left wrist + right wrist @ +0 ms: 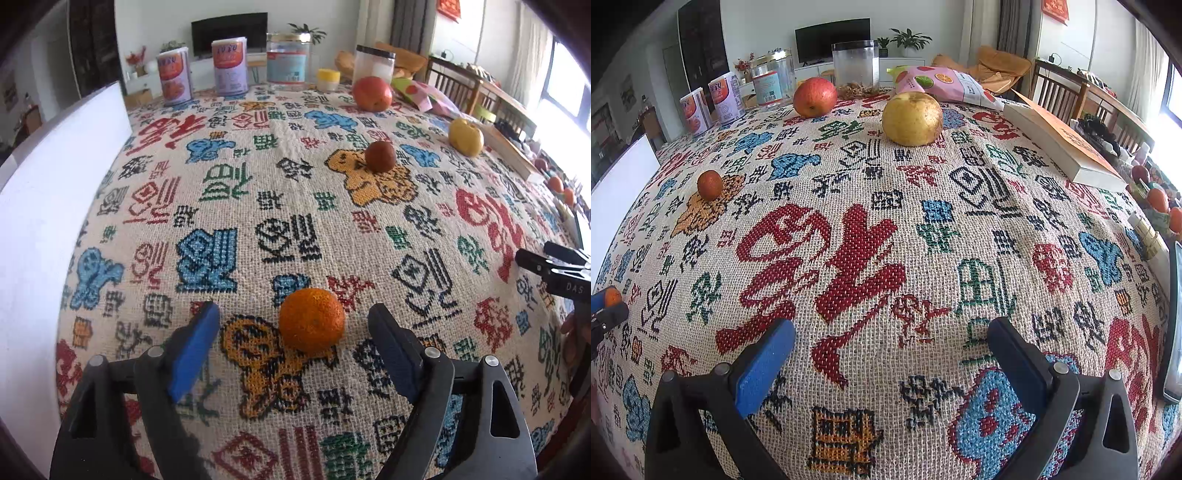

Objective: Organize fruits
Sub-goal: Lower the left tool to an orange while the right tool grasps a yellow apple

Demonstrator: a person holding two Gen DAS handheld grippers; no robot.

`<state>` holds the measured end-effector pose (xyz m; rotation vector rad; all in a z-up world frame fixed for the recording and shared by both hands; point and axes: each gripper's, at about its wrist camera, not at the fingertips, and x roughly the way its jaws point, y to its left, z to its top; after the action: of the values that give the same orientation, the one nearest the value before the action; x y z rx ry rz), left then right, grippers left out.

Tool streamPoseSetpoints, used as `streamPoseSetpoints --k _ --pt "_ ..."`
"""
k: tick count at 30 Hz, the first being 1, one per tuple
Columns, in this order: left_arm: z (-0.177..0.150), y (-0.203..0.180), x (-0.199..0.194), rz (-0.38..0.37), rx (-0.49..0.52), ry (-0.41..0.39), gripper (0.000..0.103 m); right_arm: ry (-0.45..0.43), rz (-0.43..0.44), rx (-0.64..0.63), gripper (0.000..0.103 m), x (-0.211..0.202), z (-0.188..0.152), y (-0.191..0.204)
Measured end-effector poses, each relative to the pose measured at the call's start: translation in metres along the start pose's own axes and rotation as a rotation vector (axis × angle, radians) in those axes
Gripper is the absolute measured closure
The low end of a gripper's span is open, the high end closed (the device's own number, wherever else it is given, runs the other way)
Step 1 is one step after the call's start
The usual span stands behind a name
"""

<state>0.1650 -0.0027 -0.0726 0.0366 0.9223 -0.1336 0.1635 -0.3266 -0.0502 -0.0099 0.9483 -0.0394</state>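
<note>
Just ahead of the left gripper (295, 325), an orange (311, 319) sits between its wide-open fingers, seemingly lined up for grasping. The right gripper (892, 350) hovers wide open, holding nothing.

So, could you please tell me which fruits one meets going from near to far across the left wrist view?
Orange between the open left gripper fingers → small brown fruit → yellow pear → red apple.

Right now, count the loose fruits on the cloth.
4: orange between the left gripper's fingers, brown fruit mid-cloth, pear and apple at the far edge. Others may be hidden.
</note>
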Motion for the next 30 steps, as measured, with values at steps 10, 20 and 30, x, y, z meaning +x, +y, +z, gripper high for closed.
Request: streamPoseSetpoints --k 10,20,30 --pt "0.000 0.000 0.006 0.052 -0.016 0.005 0.001 0.007 0.009 -0.007 0.000 0.000 0.001 0.000" --pt "0.000 0.000 0.007 0.052 -0.017 0.005 0.001 -0.072 0.041 0.089 0.001 0.040 0.125 -0.032" --pt "0.000 0.000 0.007 0.052 -0.017 0.005 0.001 0.006 0.028 0.120 0.038 0.102 0.184 -0.027"
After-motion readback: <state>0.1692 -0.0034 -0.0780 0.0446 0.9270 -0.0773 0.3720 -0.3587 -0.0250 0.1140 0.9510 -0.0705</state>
